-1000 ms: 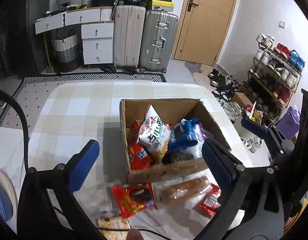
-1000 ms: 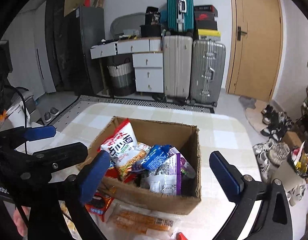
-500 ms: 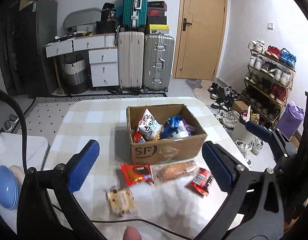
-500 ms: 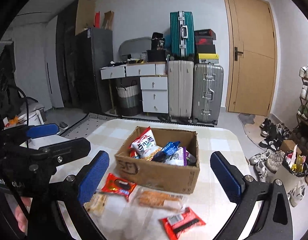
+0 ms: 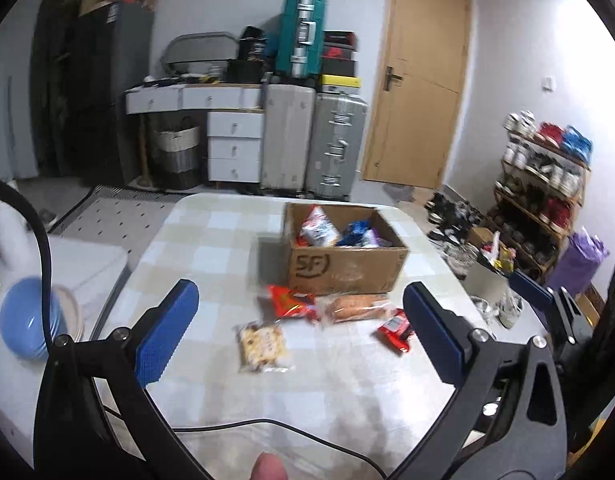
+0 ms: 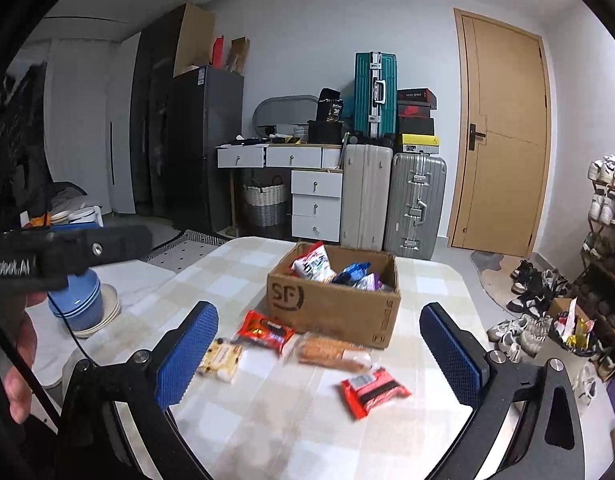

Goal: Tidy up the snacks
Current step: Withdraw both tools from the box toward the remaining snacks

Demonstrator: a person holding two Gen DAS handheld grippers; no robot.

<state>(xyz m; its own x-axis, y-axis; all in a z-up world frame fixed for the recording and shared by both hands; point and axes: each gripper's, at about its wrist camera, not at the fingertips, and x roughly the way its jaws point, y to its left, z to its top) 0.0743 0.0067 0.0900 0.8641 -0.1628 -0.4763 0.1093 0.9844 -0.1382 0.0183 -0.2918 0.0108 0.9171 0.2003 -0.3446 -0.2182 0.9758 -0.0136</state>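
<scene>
Claws have both pulled back and up from the cardboard box [image 6: 334, 295], so more of the bench [image 5: 211, 240] shows now than a second ago. The left claw [image 5: 297, 332] is spread wide with nothing in it. The right claw [image 6: 319, 354] is spread wide and holds nothing too.

The box sits toward the far edge of the bench and has many snack bags inside. Four snacks lie loose on the bench, on the near side of the box: a red packet [image 6: 264, 329] and a long orange packet [image 6: 331, 354] just beside the box wall, a pale biscuit packet [image 6: 221, 360] nearer the left edge, and a small red bar [image 6: 373, 390] nearer the right edge.

With the claws back, all four can be seen at once. I think the job is partly done, and the next step is to pick one loose snack and drop it in the box.
</scene>
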